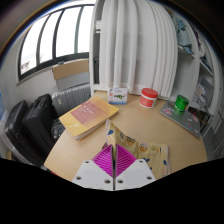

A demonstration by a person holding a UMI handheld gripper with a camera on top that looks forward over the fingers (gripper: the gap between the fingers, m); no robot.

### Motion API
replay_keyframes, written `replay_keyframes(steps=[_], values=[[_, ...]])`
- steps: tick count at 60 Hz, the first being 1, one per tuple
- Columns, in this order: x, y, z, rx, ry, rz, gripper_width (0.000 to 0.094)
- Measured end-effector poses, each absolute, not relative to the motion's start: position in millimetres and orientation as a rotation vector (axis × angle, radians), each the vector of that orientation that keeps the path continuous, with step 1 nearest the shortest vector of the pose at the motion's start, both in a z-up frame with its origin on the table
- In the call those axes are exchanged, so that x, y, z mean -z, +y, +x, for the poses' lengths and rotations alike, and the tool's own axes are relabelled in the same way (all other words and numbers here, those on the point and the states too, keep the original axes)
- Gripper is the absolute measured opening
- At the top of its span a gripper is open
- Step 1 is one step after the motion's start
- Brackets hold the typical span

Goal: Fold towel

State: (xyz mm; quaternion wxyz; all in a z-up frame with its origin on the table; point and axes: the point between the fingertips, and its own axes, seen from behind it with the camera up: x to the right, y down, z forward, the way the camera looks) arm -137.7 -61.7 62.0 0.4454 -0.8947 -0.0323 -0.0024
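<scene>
A light patterned towel [142,152] lies on the wooden table [150,125] just ahead of my fingers. A narrow fold of it rises between the magenta pads [100,160]. My gripper [113,150] is shut on that fold, with the pads pressed together at their tips. The rest of the towel spreads to the right of the fingers, and part of it is hidden behind them.
A flat cardboard box with a pink item on top [88,115] lies beyond on the left. A white and blue box [118,95], a red container [148,97] and a green object [181,102] stand at the far edge. A black chair [35,125] is at the left.
</scene>
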Motion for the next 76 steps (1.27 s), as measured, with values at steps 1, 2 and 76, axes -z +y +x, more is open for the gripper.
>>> replay_keyframes(steps=[1, 2, 76], values=[[-68.3, -61.3, -132.5, -0.001, -0.056, -2.207, 0.0009], [-74.1, -61.1, -126.2, -0.006, -0.030, -2.198, 0.0009], [-116.2, -218.4, 26.4, -0.147, 0.334, -2.366, 0.0841]])
